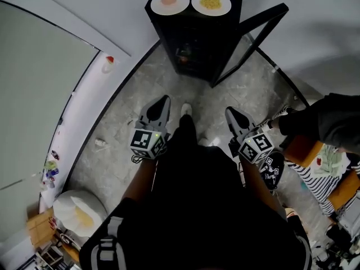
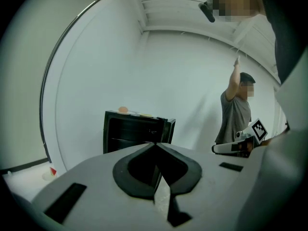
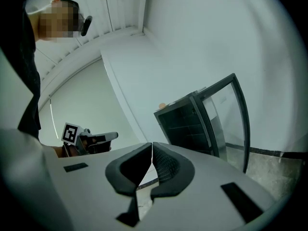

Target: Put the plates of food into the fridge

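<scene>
While both tools hang over a grey mottled floor (image 1: 121, 122) with white walls (image 1: 315, 21) around, the small black fridge (image 1: 194, 44) stands ahead, its glass door (image 1: 253, 38) swung open. Two white plates sit on top of it: the left plate (image 1: 170, 1) has something pinkish, the right plate (image 1: 211, 3) yellow food. The left gripper (image 2: 155, 144) and right gripper (image 3: 152, 144) are both pinched closed, holding nothing.

Floor (image 1: 126, 97): grey, stone-patterned. Left side: a white ledge (image 1: 84, 103) carries a small red-topped object (image 1: 108, 60), with small coloured bits (image 1: 50, 167) nearer along it. Small white scrap (image 1: 100, 143) on the floor beside the ledge. Near left: rounded white bag (image 1: 79, 210) with a yellow patch, cardboard box (image 1: 39, 228) just beside it. Right: striped cloth (image 1: 314, 179). Bystander (image 2: 234, 117) in a grey shirt stands at the right, one arm raised.
</scene>
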The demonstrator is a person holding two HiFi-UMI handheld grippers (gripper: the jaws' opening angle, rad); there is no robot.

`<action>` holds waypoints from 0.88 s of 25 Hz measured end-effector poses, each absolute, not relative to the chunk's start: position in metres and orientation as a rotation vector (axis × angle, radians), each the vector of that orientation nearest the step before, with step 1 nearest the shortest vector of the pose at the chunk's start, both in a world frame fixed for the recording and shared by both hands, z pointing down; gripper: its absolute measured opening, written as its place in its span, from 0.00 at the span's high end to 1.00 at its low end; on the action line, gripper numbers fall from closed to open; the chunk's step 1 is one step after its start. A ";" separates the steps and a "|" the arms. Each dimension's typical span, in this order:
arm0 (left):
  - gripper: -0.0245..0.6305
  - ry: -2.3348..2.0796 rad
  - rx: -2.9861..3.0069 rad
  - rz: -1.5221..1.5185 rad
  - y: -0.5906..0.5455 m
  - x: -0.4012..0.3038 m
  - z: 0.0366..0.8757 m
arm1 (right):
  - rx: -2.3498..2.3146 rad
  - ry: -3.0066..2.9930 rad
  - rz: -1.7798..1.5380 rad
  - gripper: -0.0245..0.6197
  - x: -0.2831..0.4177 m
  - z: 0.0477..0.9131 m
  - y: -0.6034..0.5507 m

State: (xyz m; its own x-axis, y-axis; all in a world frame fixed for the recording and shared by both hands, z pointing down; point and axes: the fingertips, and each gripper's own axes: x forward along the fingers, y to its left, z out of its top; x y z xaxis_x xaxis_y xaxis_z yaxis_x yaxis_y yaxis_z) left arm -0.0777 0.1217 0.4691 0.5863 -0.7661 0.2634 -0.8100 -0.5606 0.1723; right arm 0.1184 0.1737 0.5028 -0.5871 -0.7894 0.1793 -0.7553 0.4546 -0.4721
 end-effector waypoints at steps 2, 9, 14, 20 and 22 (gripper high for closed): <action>0.93 -1.291 2.539 0.220 0.100 -0.082 0.470 | -1.404 2.624 -0.803 0.92 0.115 0.503 0.155; 0.93 -1.253 2.540 0.200 0.025 -0.102 0.471 | -1.432 2.628 -0.818 0.92 0.092 0.499 0.081; 0.93 -1.201 2.551 0.189 -0.024 -0.115 0.472 | -1.461 2.612 -0.822 0.92 0.074 0.496 0.033; 0.93 -1.134 2.562 0.168 -0.069 -0.124 0.474 | -1.510 2.582 -0.804 0.92 0.059 0.491 -0.007; 0.93 -1.118 2.569 0.165 -0.079 -0.124 0.473 | -1.524 2.562 -0.799 0.92 0.058 0.487 -0.016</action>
